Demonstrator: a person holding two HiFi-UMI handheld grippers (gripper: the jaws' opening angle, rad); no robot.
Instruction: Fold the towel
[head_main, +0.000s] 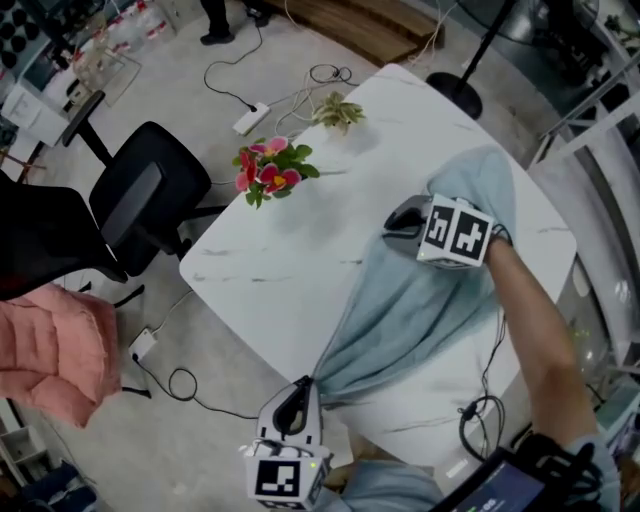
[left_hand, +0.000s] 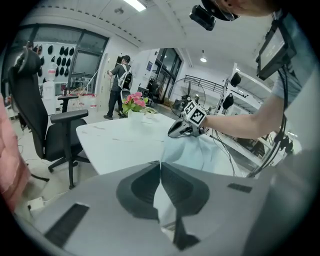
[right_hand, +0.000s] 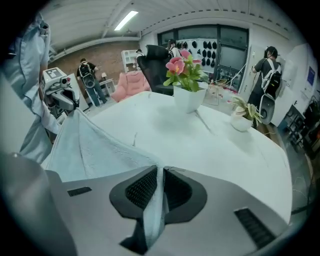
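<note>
Pinching the towel (head_main: 420, 320), left tool (head_main: 303, 385) and right tool (head_main: 398, 224) bear square markers (head_main: 455, 233).

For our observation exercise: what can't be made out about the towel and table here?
- Head view: the towel corner under the right gripper, hidden by its marker cube.
- Head view: the towel's right edge, partly under the person's arm.
- Left gripper view: near part of the table, behind the body of the left gripper.

The pale blue-grey terry cloth towel (head_main: 420, 310) lies rumpled on the right part of the white marbled table (head_main: 290, 270). It narrows to a pinched point at the near edge, fans wide in the middle, and bunches at its far end.
</note>
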